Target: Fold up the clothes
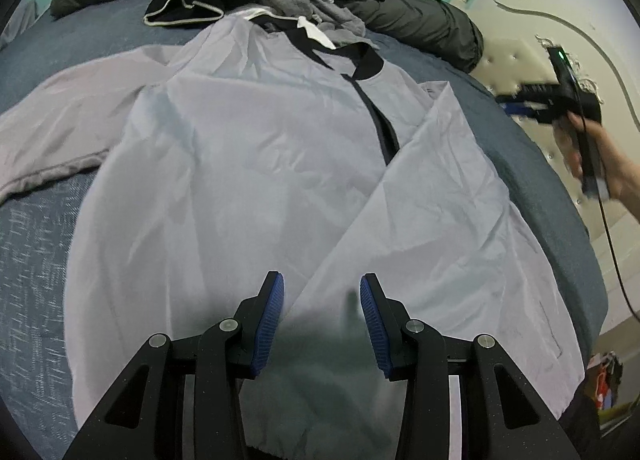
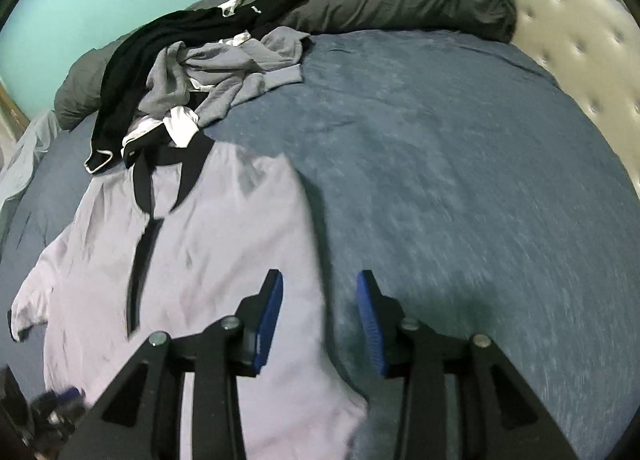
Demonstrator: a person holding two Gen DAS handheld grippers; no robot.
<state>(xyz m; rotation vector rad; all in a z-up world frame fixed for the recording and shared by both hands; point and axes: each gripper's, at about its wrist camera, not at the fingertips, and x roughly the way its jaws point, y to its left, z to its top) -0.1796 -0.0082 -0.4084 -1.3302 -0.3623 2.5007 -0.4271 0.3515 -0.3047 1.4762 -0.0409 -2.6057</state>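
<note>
Blue bedspread under both tools, left gripper tilted down above pale jacket, jaws apart, empty, right gripper raised beside jacket's edge, released, hand gripping its handle.

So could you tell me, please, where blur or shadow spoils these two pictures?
Left wrist view: the right gripper and the hand holding it are smeared by motion, and a dark shadow lies on the jacket between the left gripper's jaws. Right wrist view: the blue bedcover streaks with motion, and fisheye bends the bed's edges.
</note>
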